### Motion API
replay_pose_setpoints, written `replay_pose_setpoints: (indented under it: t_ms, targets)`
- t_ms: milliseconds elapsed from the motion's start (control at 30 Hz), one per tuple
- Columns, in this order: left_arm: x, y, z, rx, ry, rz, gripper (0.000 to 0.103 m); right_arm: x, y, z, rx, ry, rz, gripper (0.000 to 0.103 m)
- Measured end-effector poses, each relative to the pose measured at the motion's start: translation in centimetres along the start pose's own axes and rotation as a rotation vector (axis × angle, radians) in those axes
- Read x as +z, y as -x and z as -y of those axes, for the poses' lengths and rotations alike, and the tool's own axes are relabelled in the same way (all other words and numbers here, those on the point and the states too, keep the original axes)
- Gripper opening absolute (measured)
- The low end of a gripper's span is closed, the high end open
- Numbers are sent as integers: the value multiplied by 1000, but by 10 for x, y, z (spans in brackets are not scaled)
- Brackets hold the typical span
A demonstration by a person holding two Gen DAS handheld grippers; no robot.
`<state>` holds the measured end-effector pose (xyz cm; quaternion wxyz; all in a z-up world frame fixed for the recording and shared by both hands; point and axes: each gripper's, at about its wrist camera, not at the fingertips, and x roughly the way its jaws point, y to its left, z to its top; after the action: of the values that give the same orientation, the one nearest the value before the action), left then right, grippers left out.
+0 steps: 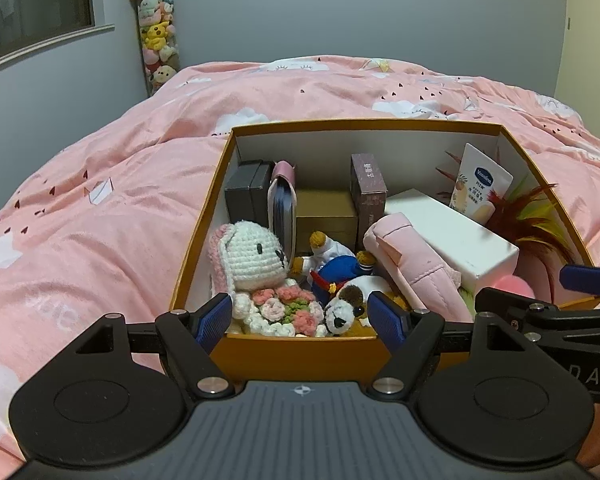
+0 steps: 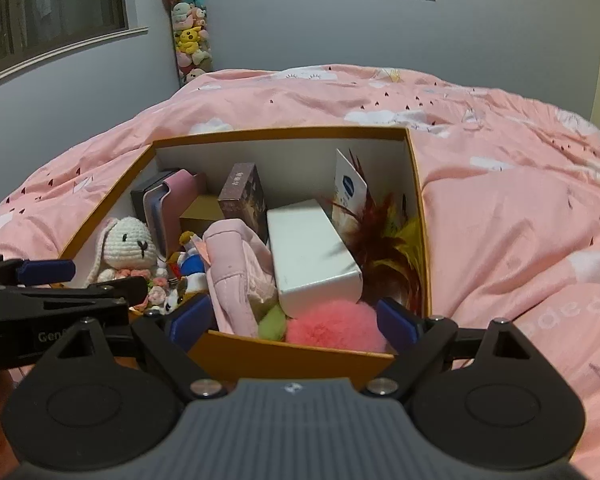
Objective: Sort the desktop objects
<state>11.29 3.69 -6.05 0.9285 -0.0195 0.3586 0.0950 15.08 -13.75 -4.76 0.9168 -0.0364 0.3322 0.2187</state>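
Two grippers are what you hold over the near edge of the orange box (image 1: 198, 240), which sits on the pink duvet (image 1: 100, 208) of the bed. Your left gripper (image 1: 300, 316) has its jaws spread wide with nothing between the pads, over the box's near left corner. Your right gripper (image 2: 292, 318) stands just as wide and empty, over the near right corner.

Inside, a white carton (image 2: 312, 252) lies along the right side, with a pink pouch (image 2: 228, 268) touching its left. A crochet bunny (image 1: 252, 256) sits at the near left corner, a small panda plush (image 1: 346, 310) beside it. Against the far wall stand a dark box (image 1: 246, 196) and a brown carton (image 1: 368, 196). A Vaseline tube (image 1: 480, 184) leans in the far right corner above red feathers (image 1: 520, 220). A pink pompom (image 2: 332, 326) rests at the near edge.
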Motion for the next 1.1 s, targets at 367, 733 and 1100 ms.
replay_pose_setpoints:
  t_ms: [367,733,1100]
  targets:
    - [0,-2,0,-1,8,-6,88,0,-2,2,3,-11,-4,92]
    - [0,-3,-1,-1,7,-7,88,0,-3,2,4,-11,-4,92]
    - [0,-3,0,-1,7,-8,88,0,-3,2,3,-11,-4,92]
